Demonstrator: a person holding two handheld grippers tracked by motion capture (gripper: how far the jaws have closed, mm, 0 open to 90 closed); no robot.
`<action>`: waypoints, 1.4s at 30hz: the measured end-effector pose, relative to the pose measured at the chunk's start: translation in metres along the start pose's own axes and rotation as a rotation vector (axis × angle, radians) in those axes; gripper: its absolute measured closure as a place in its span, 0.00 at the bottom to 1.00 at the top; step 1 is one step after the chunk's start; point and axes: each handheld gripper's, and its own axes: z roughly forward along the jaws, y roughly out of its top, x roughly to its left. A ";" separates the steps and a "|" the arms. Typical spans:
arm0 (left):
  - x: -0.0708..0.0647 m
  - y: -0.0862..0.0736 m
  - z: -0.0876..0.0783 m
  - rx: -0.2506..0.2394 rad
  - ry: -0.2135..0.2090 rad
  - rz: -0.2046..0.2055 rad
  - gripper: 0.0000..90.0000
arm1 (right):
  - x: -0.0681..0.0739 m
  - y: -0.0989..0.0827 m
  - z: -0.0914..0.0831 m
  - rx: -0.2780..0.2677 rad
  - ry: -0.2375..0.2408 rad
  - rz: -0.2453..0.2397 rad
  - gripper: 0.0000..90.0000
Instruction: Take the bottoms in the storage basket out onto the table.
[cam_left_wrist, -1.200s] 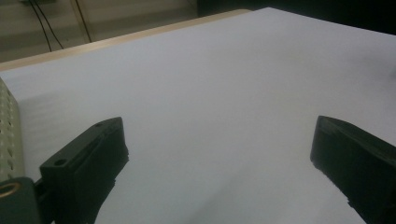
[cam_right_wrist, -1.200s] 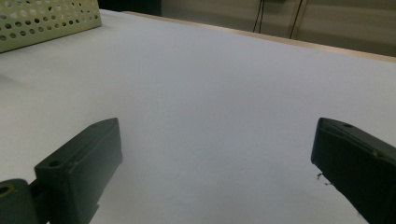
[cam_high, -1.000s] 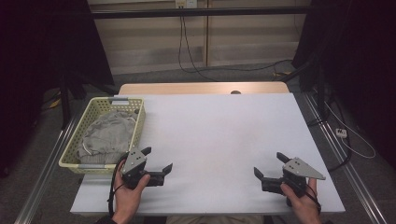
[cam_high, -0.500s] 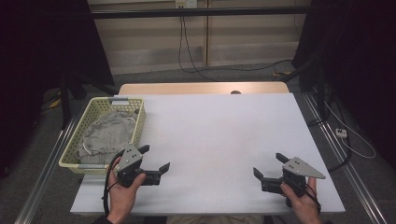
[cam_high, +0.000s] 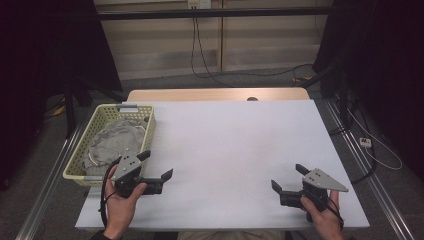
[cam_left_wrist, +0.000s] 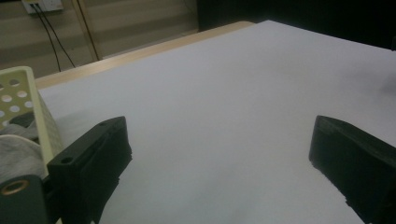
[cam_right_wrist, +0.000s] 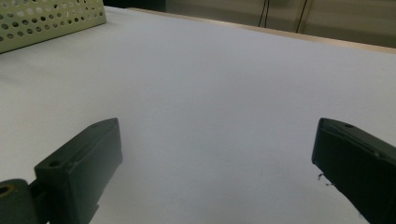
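Grippers at rest: we hold the left gripper (cam_high: 156, 166) just beside the yellow basket (cam_high: 145, 116) of grey cloth (cam_high: 112, 142) at 9 o'clock, right gripper (cam_high: 286, 178) at 5 o'clock, both with jaws spread, empty.

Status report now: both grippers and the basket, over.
Left gripper open, empty, beside the pale yellow perforated plastic basket. Right gripper open, empty. Grey cloth in basket. Nothing in the way.
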 end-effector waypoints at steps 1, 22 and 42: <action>0.002 0.001 -0.001 -0.005 0.004 -0.005 0.06 | 0.000 0.000 0.000 0.001 0.001 0.000 0.02; 0.020 0.014 -0.011 0.004 0.058 -0.008 0.06 | 0.000 0.000 0.001 0.003 0.004 -0.005 0.02; 0.070 0.032 0.004 0.049 0.116 -0.077 0.09 | 0.001 0.000 0.004 0.020 0.008 -0.001 0.02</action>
